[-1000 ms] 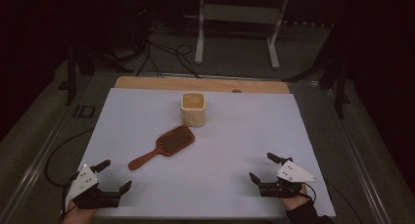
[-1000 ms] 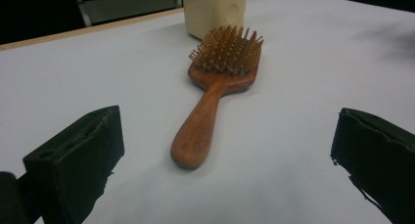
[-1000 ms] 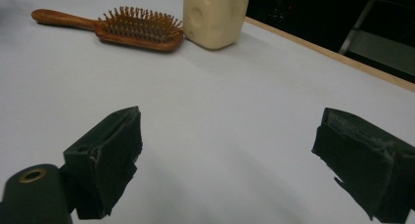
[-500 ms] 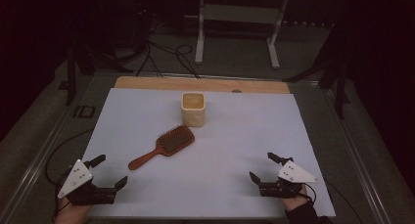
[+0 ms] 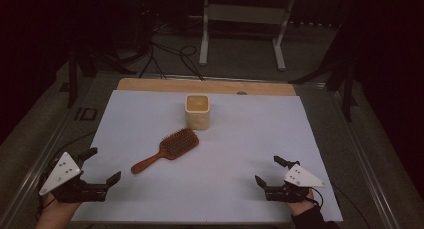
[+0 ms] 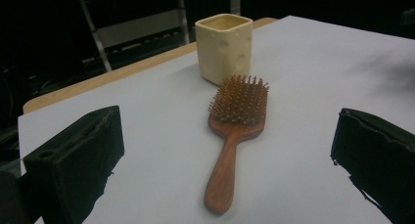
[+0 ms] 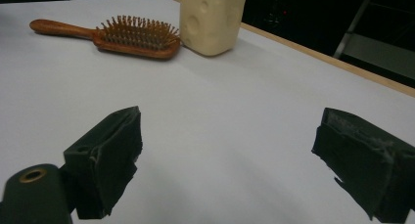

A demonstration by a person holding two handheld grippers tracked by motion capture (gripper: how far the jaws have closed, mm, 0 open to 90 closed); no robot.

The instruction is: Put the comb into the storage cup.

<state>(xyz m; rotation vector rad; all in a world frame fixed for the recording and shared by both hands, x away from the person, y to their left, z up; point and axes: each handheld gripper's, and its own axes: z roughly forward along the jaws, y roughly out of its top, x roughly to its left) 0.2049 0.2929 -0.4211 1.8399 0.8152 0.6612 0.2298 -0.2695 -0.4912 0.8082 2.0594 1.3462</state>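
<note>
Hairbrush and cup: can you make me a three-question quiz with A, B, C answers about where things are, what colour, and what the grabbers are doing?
1. Where does the hairbrush lie?
A. Inside the cup
B. On the white sheet, in front of the cup
C. On the floor

2. What colour is the cup?
A. Cream
B. Blue
C. Red

3. How are the left gripper and right gripper?
A. Holding the brush
B. Holding the cup
C. Open, empty

Answers: B, it lies flat on the sheet; A, its walls are pale yellow; C, the jaws stand apart around nothing.

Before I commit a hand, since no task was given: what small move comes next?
Probably ease the left gripper forward: its jaws stand open, lined up on the wooden hairbrush handle, which points its way; the right gripper sits farther off.
</note>
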